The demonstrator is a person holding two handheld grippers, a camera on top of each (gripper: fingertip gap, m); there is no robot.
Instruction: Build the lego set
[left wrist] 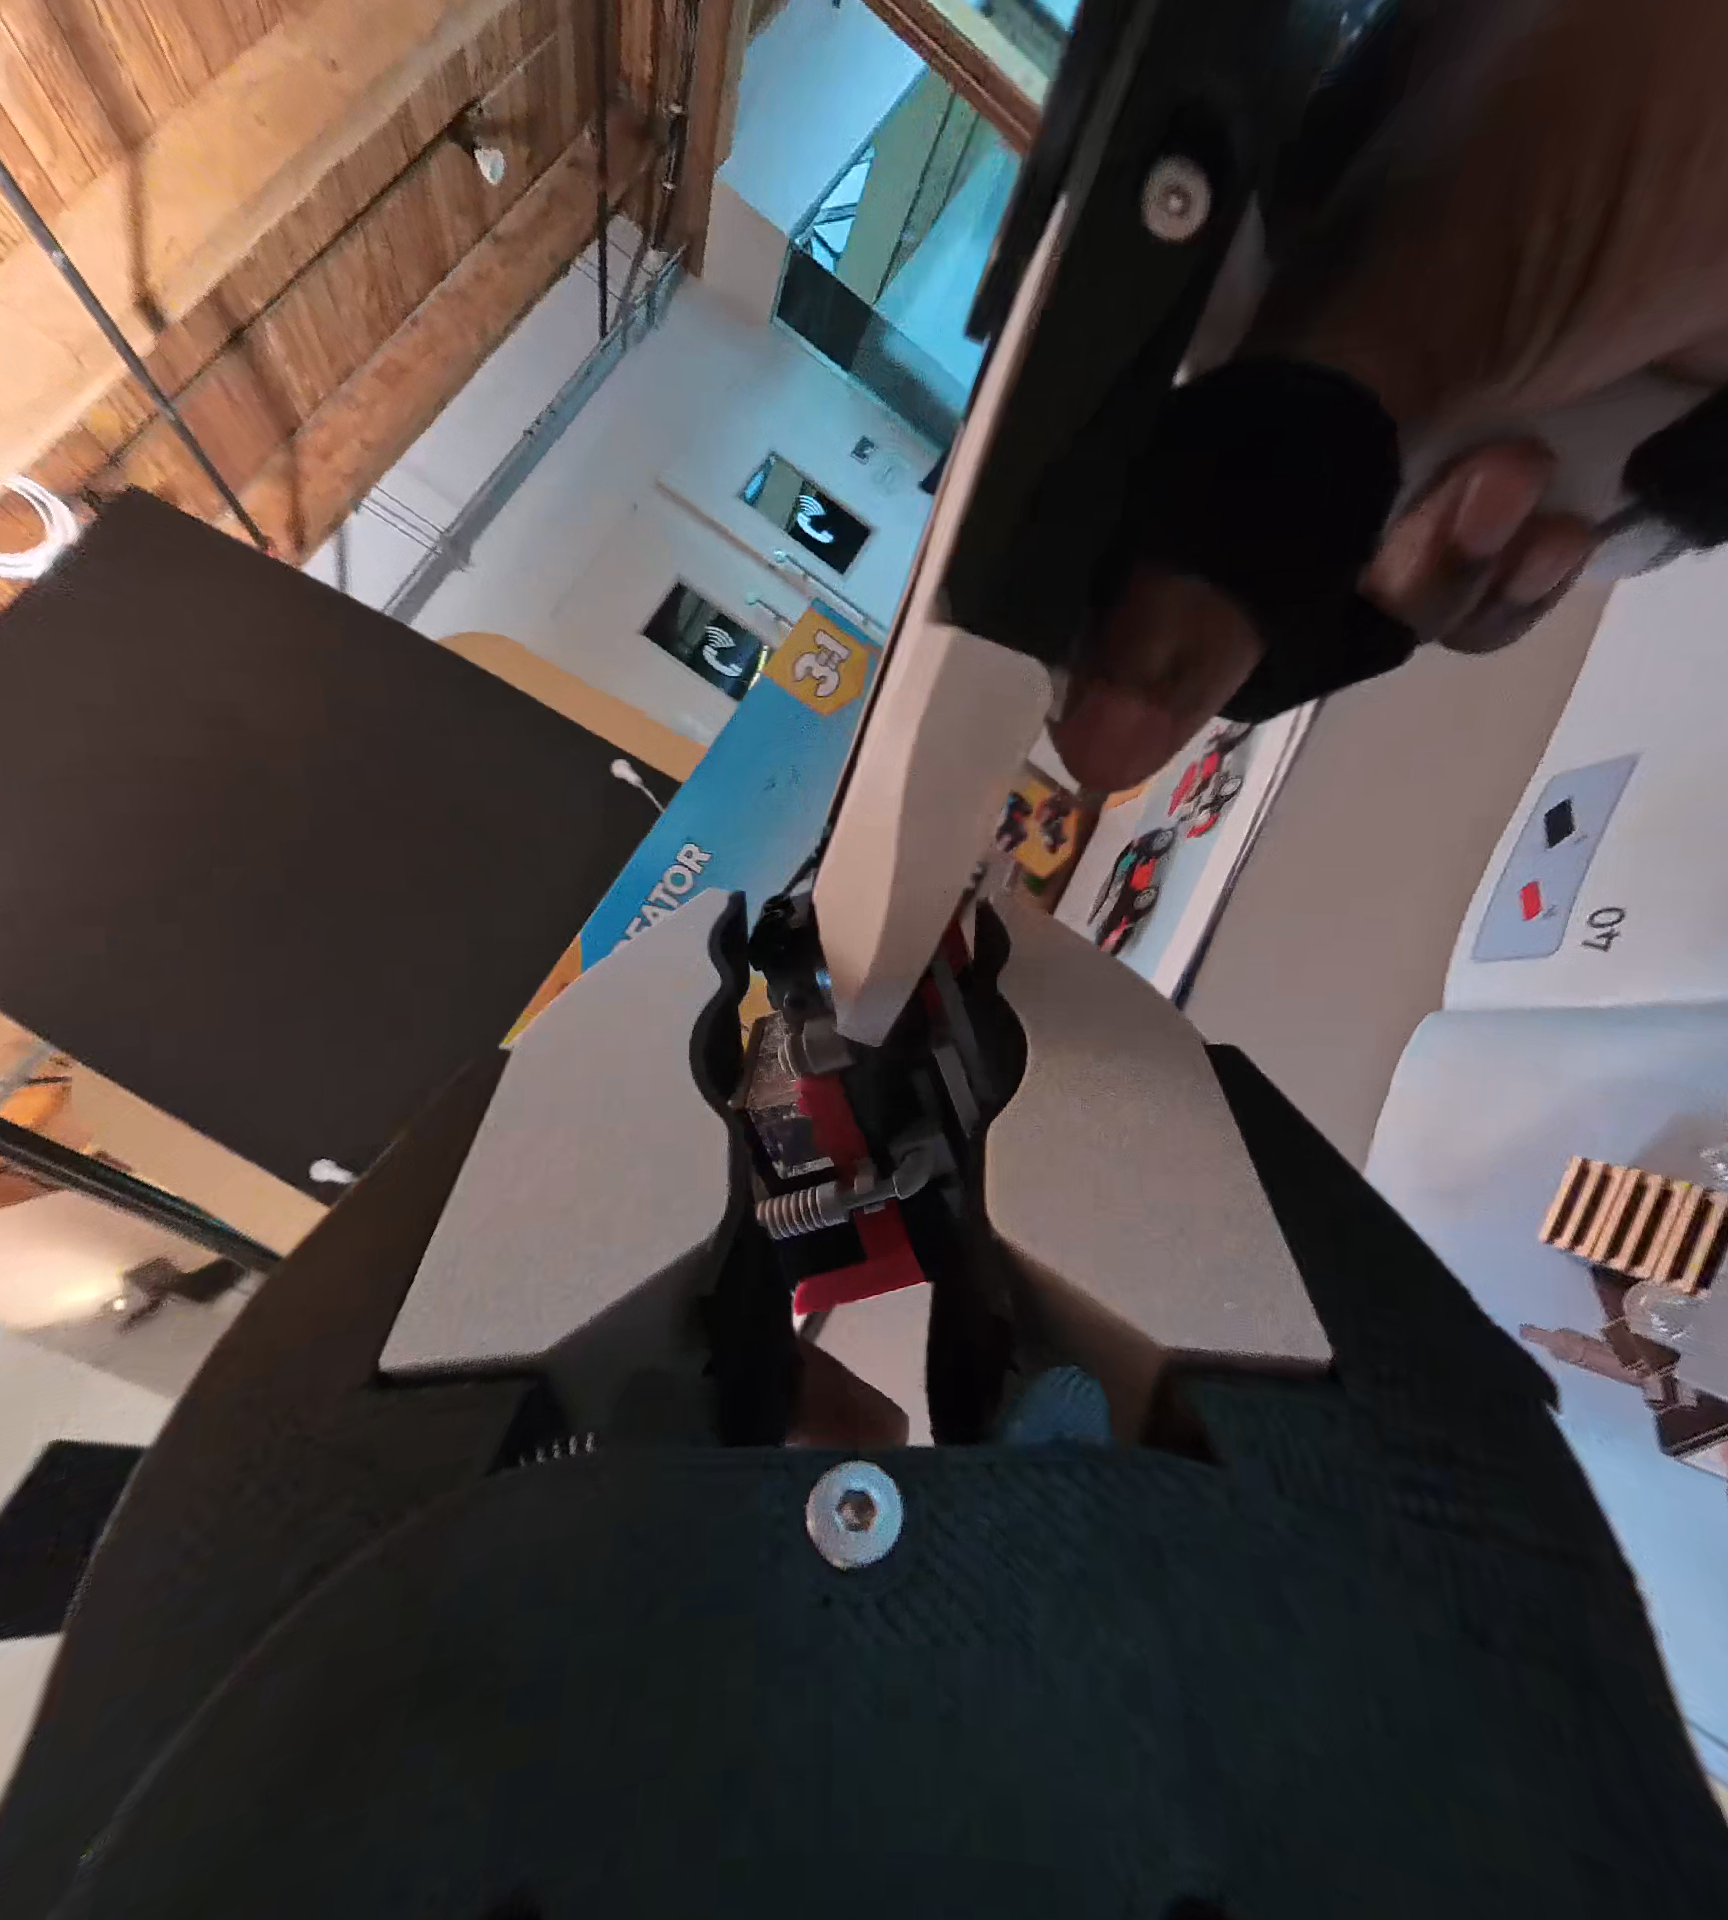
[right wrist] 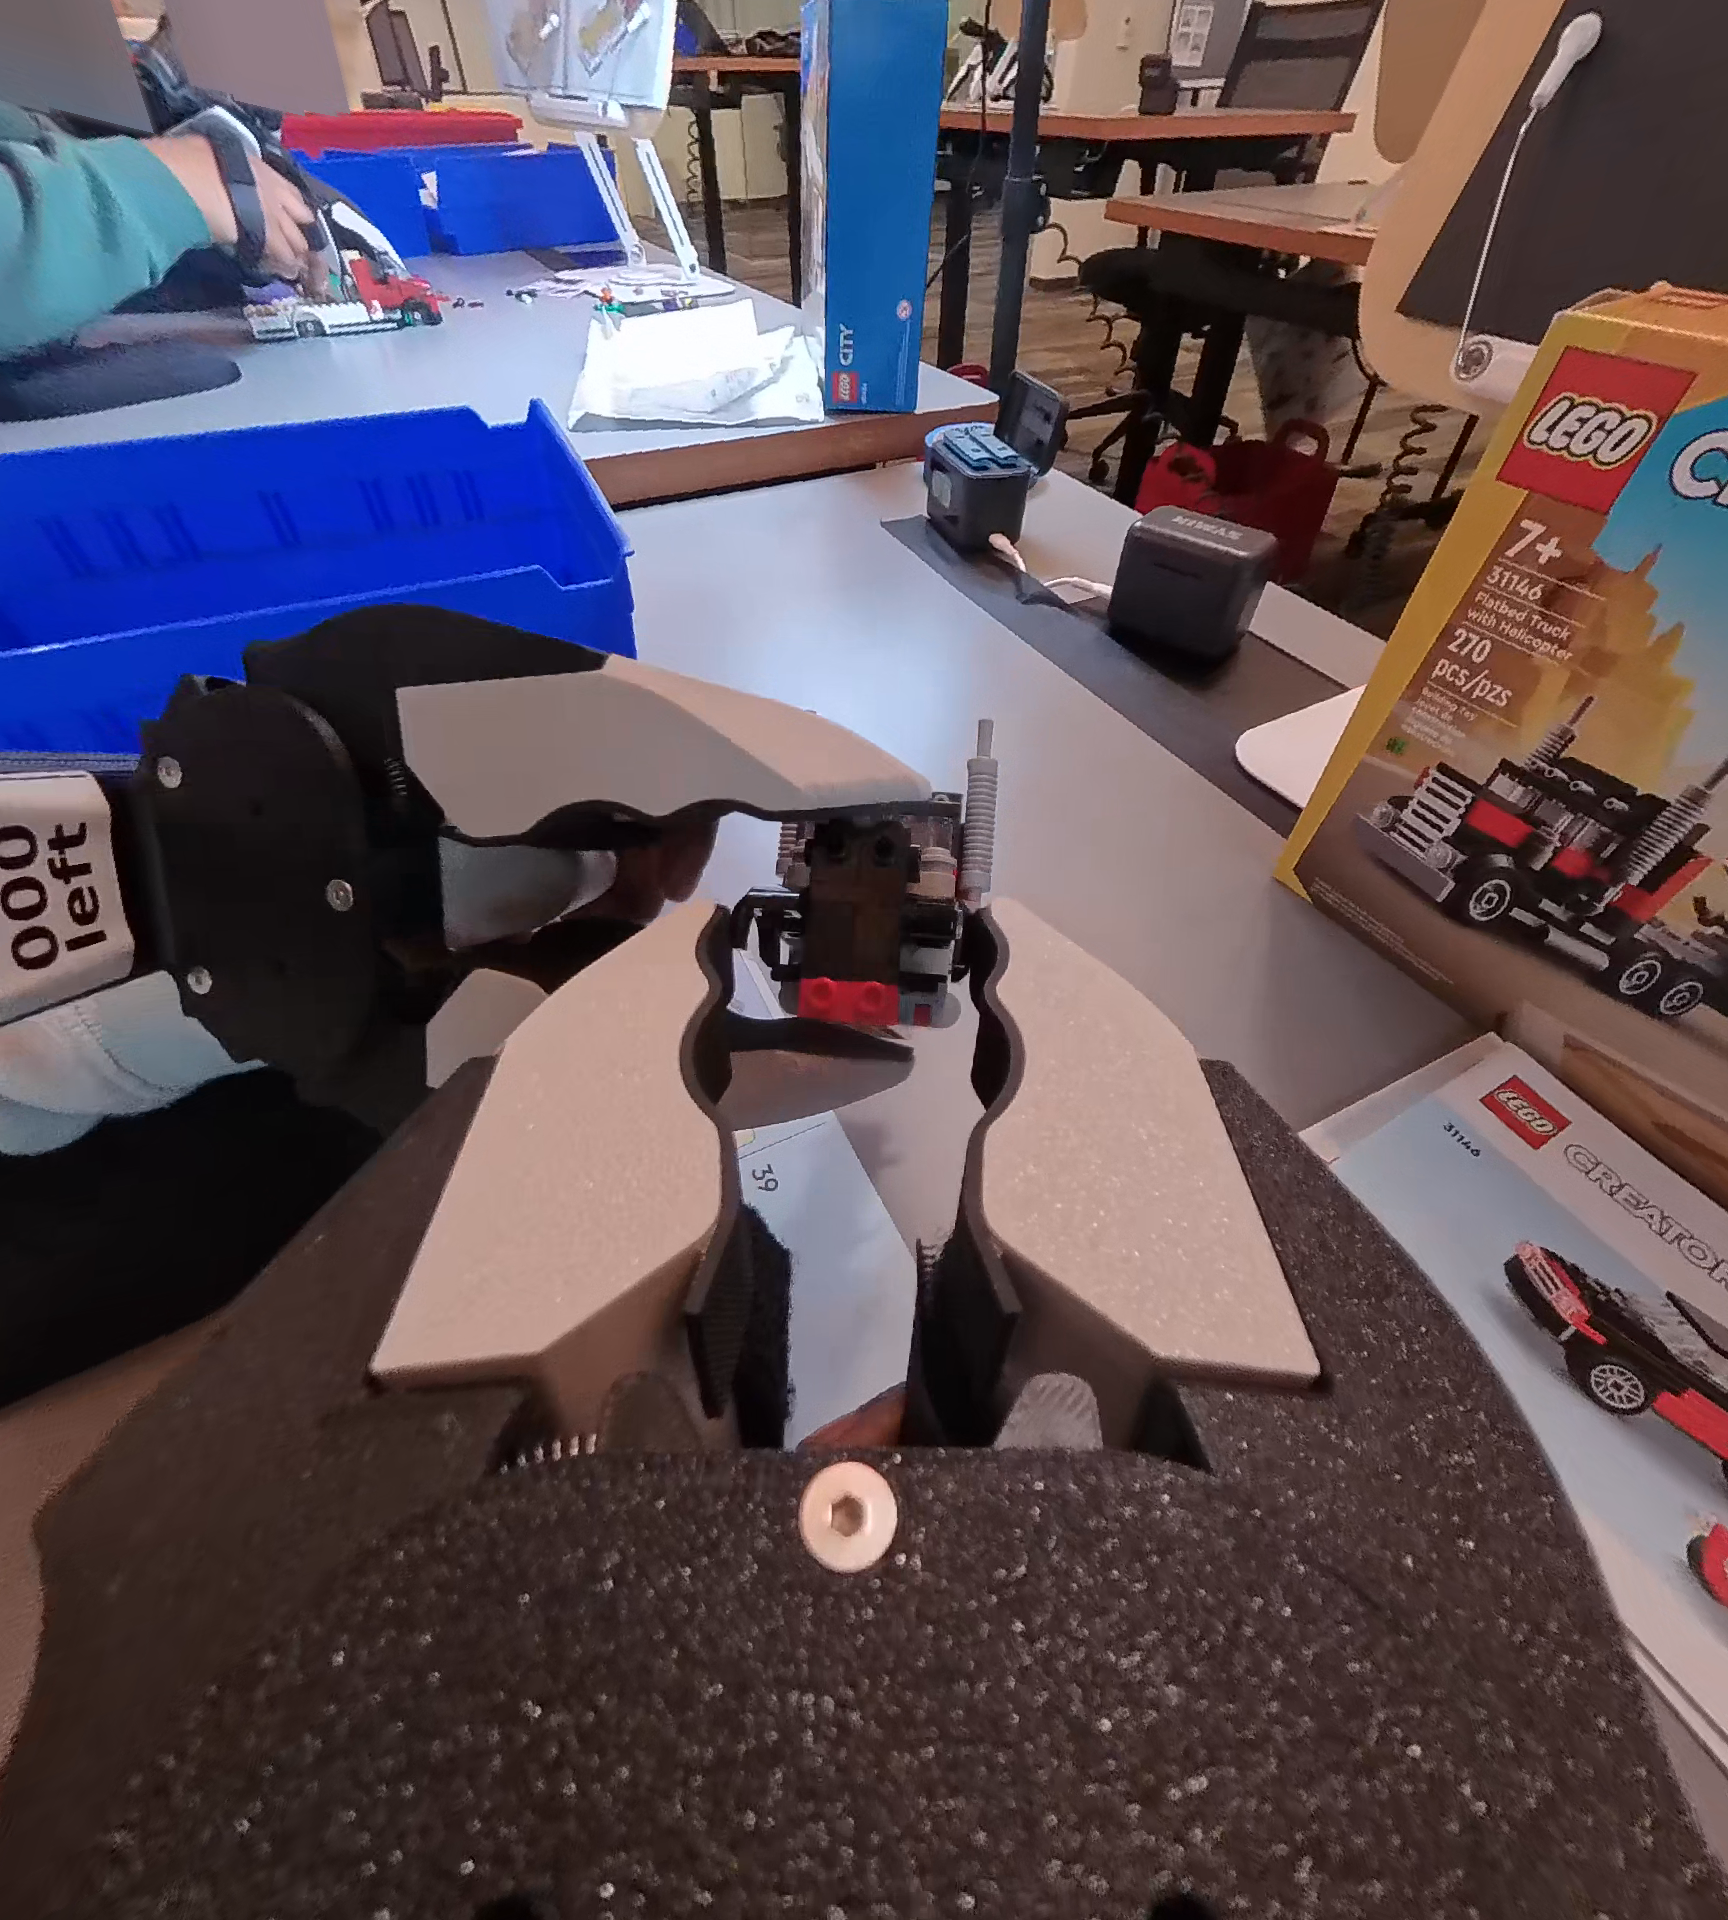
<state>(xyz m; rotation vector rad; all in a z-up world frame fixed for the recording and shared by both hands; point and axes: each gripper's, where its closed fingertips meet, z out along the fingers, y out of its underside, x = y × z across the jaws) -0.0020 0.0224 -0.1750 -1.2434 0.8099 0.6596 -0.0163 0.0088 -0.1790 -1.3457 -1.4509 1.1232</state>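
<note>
A: Where is the lego model [right wrist: 865, 914] seen?

B: In the right wrist view it is held above the grey table [right wrist: 1099, 831], at about 12 o'clock from the camera; it is a small black, grey and red build, with a ribbed grey stack [right wrist: 979, 810] standing upright at its 1 o'clock edge and two red studs [right wrist: 844, 997] at its 6 o'clock face.

A: How are the left gripper's [left wrist: 860, 1060] fingers set?

B: They are drawn narrow and clamped on the model from both sides; in the left wrist view the model [left wrist: 865, 1132] is framed between the two grey pads.

A: And the right gripper [right wrist: 849, 966]?

B: Its fingertips are set at a narrow gap beside the model's lower part; whether the model is actually pinched by them cannot be told; in the left wrist view one of its pale fingers [left wrist: 933, 831] is seen coming in from 1 o'clock, its tip lying against the model's top.

A: What else is shown?

B: A lego box [right wrist: 1587, 665] is stood at 2 o'clock; an instruction booklet [right wrist: 1566, 1299] is laid at 4 o'clock; a blue bin [right wrist: 257, 551] is placed at 10 o'clock; another person's sleeve [right wrist: 29, 229] is seen at 11 o'clock over a farther table.
</note>
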